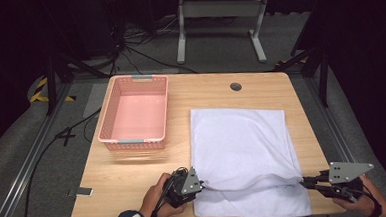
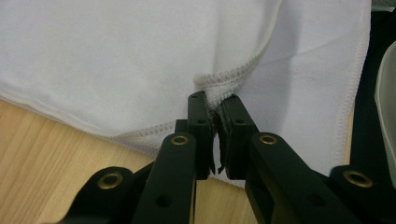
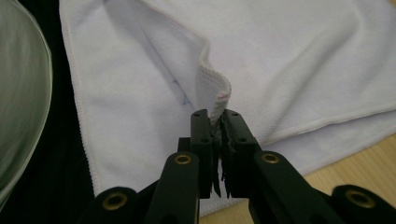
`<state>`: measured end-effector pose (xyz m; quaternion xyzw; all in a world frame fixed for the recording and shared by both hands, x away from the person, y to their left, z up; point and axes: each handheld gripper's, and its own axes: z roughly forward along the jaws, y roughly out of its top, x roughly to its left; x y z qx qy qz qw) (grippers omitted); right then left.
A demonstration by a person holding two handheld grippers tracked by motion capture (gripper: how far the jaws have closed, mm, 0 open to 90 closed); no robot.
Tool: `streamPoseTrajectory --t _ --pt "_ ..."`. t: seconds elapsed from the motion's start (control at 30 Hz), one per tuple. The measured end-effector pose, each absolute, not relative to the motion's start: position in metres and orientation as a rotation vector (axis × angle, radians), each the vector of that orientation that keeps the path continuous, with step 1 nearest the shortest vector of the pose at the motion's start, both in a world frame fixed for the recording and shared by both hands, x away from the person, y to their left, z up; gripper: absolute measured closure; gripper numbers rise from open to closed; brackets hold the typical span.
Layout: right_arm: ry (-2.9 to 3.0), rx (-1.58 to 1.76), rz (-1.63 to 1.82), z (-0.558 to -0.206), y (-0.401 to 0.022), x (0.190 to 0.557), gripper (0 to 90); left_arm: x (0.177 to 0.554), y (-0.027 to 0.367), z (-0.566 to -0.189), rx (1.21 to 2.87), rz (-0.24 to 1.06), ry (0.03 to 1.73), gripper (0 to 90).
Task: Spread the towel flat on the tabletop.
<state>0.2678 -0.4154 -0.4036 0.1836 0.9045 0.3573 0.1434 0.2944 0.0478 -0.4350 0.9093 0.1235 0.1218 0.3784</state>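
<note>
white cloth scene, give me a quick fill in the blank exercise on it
1. Both the left gripper and the right gripper are shut on the ____ cloth.
2. The pink basket holds ____.
3. In the high view the basket sits to the ____ of the cloth.
4. The cloth lies on a ____ table.

Missing words: white; nothing; left; wooden

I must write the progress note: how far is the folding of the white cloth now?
Done: each gripper, left gripper and right gripper, is shut on a near corner of the white rectangular cloth. In hand: that edge is lifted off the wooden table. Left: completing the fold; the pink plastic basket holds nothing.
</note>
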Motion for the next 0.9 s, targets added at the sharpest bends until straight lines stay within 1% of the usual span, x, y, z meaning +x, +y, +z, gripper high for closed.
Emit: streamPoseTrajectory --t 0.07,0.13,0.17,0.2,0.23,0.27,0.3,0.4,0.47,0.53,0.6,0.63,0.67,0.7,0.73,0.77,0.83,0.9 --pt "2.594 0.534 1.033 -0.401 -0.417 0.268 84.9 0.295 0.048 -0.43 2.302 0.312 0.315 86.3" --pt "2.578 0.531 1.046 -0.393 -0.42 0.268 85.1 0.297 0.047 -0.421 2.282 0.341 0.298 86.5" --pt "2.551 0.512 1.076 -0.384 -0.421 0.266 85.0 0.297 0.047 -0.411 2.258 0.36 0.271 86.5" --pt "2.549 0.495 1.095 -0.379 -0.423 0.266 85.0 0.297 0.047 -0.411 2.258 0.36 0.271 86.5" --pt "2.549 0.495 1.095 -0.379 -0.423 0.266 85.0 0.296 0.048 -0.408 2.255 0.349 0.261 86.5" --pt "2.572 0.445 1.111 -0.374 -0.425 0.262 84.7 0.293 0.049 -0.408 2.266 0.33 0.214 86.5" --pt "2.572 0.445 1.111 -0.374 -0.425 0.262 84.7 0.293 0.049 -0.408 2.266 0.33 0.214 86.5" --pt "2.66 0.378 1.093 -0.377 -0.426 0.256 84.3 0.286 0.05 -0.418 2.337 0.218 0.182 85.3" --pt "2.732 0.33 1.066 -0.381 -0.425 0.253 82.4 0.281 0.051 -0.426 2.379 0.137 0.204 81.1" --pt "2.804 0.283 1.007 -0.386 -0.424 0.249 75.4 0.279 0.055 -0.433 2.378 0.058 0.24 70.8" --pt "2.829 0.267 0.989 -0.387 -0.423 0.245 70.9 0.277 0.06 -0.435 2.356 0.062 0.292 58.7" --pt "2.81 0.28 1.002 -0.387 -0.423 0.244 66.1 0.277 0.063 -0.434 2.333 0.068 0.325 51.0" --pt "2.783 0.301 1.026 -0.385 -0.425 0.245 59.8 0.278 0.065 -0.432 2.302 0.066 0.342 47.1" --pt "2.753 0.335 1.041 -0.384 -0.426 0.246 57.9 0.28 0.069 -0.429 2.253 0.061 0.374 45.3" --pt "2.71 0.412 1.053 -0.383 -0.427 0.25 59.2 0.283 0.069 -0.427 2.222 0.069 0.387 45.5" --pt "2.68 0.447 1.066 -0.382 -0.427 0.254 57.0 0.284 0.069 -0.425 2.213 0.075 0.391 45.3" --pt "2.638 0.523 1.086 -0.383 -0.424 0.261 61.9 0.287 0.063 -0.425 2.213 0.085 0.379 45.9" --pt "2.626 0.569 1.103 -0.388 -0.415 0.27 63.6 0.292 0.053 -0.429 2.241 0.076 0.34 48.3"
